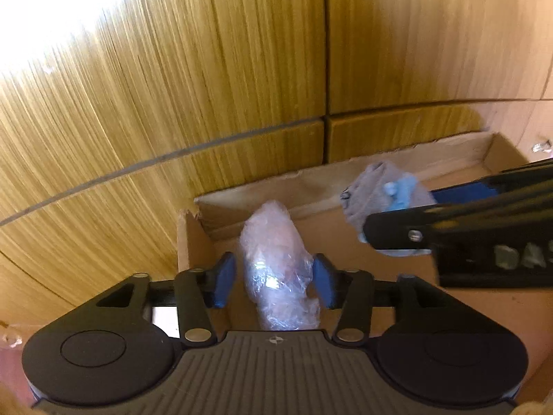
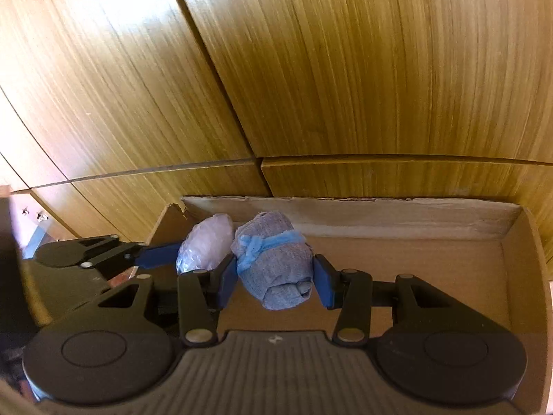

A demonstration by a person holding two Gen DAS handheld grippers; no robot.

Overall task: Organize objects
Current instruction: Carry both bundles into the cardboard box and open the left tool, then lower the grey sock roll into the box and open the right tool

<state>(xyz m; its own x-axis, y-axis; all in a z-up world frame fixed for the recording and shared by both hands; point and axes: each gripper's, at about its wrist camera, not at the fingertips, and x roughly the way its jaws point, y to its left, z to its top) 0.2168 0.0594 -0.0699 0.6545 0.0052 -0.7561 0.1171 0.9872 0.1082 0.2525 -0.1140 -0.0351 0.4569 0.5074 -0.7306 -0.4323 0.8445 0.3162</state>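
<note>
My left gripper point(image 1: 274, 278) is shut on a bundle wrapped in clear plastic point(image 1: 273, 263) and holds it over the left end of an open cardboard box point(image 1: 249, 190). My right gripper point(image 2: 275, 278) is shut on a grey-blue cloth roll tied with a light blue band point(image 2: 276, 263), over the same box point(image 2: 380, 207). In the right wrist view the plastic bundle point(image 2: 205, 242) sits just left of the cloth roll, with the left gripper's blue finger point(image 2: 157, 255) beside it. In the left wrist view the cloth roll point(image 1: 383, 193) shows at the right, in the right gripper's fingers point(image 1: 463, 190).
Wooden cabinet doors point(image 2: 345, 69) with vertical grain rise right behind the box, with a dark seam between them point(image 1: 325, 52). The box's right wall point(image 2: 525, 259) is tall. Small metal fittings point(image 1: 541, 146) show at the right edge.
</note>
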